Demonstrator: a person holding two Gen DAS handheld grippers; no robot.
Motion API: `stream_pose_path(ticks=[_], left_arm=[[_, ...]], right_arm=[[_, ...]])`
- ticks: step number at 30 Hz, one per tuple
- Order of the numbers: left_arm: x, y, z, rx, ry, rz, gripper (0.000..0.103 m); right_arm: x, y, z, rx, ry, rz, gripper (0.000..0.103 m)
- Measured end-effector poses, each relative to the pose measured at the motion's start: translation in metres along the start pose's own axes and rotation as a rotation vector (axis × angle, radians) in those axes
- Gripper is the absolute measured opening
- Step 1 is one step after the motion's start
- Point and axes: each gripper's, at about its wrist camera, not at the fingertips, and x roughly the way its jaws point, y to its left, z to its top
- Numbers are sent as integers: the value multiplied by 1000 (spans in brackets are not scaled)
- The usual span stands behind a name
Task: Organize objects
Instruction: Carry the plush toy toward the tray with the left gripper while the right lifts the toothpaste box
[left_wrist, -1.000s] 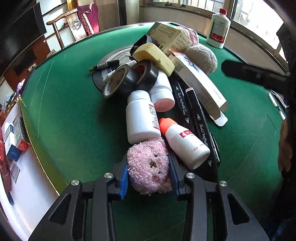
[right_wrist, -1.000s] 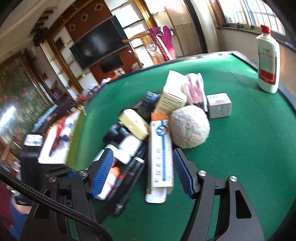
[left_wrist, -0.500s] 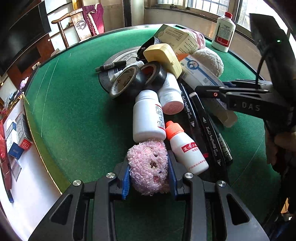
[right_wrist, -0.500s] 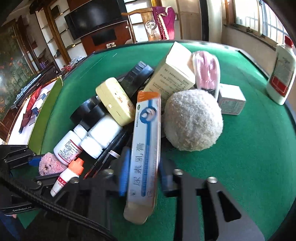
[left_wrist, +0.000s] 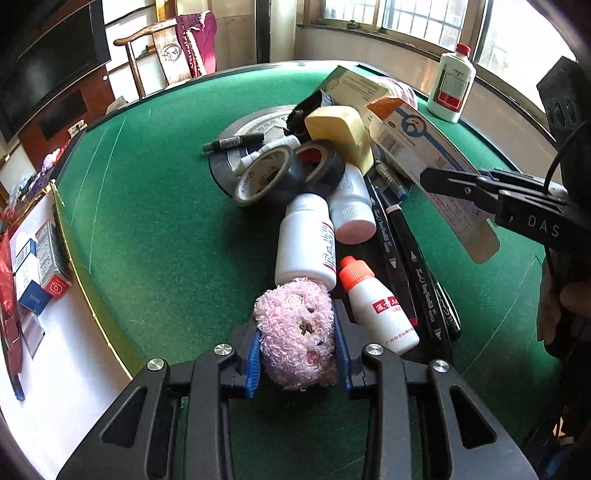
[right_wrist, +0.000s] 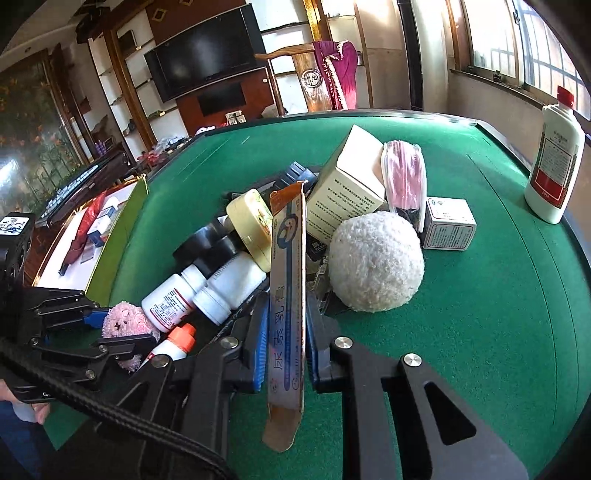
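My left gripper is shut on a pink plush toy at the near end of a pile on the green table. The toy also shows in the right wrist view. My right gripper is shut on a long white and orange ointment box and holds it tilted up off the pile. That box also shows in the left wrist view. The pile holds white pill bottles, an orange-capped bottle, tape rolls and black markers.
A fluffy white ball, a cream box, a yellow case, a pink pack and a small white box lie beside the pile. A tall white bottle stands at the far right edge. Small boxes lie left of the table.
My right gripper has closed on the ointment box and lifted it, tilting it up. My left gripper stays shut on the pink toy, raised slightly.
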Motion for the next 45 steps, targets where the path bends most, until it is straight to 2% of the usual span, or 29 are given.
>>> stream_pose_path(ticks=[14,24,36,45], left_arm=[[-21,18,6,-50,-62,-28,28],[-30,28,8,-89,-89,-40,28],[-37,40,8,-126,-111,-56,28],[-46,52,8,-156,-135,-74,28]], right_arm=[[-1,15,9,11,-30,36,15],[-7,26,9,46,-48,99,15],[-3,57,7,45,-36,177,15],[4,72,8,39,-26,198,15]])
